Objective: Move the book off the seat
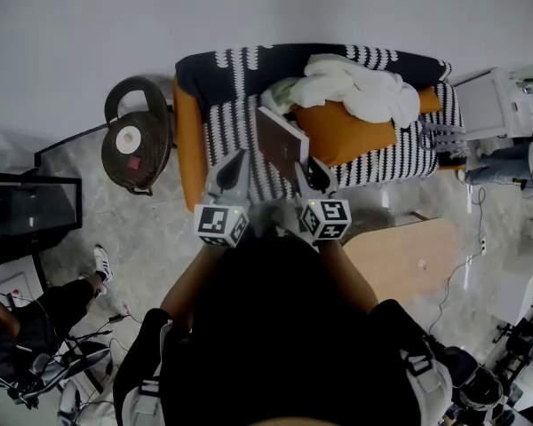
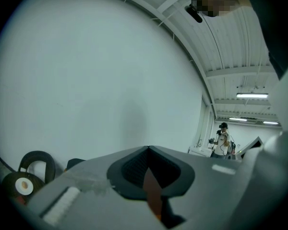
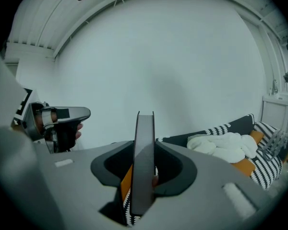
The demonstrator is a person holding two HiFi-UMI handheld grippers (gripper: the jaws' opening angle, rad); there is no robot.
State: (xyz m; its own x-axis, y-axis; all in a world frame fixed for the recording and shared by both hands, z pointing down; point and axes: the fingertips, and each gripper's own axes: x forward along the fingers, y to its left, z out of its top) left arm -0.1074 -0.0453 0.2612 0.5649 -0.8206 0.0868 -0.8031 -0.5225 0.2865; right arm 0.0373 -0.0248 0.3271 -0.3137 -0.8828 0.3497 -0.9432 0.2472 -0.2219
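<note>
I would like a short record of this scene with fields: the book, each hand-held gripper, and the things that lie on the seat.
book: on edge, over the striped seat
right hand-held gripper: shut on the book
left hand-held gripper: shut, nothing in it
on the seat: orange cushion, white blanket
task state: book gripped, not yet set down elsewhere

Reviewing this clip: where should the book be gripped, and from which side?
Take the book by its lower near edge, coming from the person's side of the sofa. It is a thin flat slab held up on edge, so the covers give two broad parallel faces to clamp. The right gripper holds it so, fingers across its thickness.
</note>
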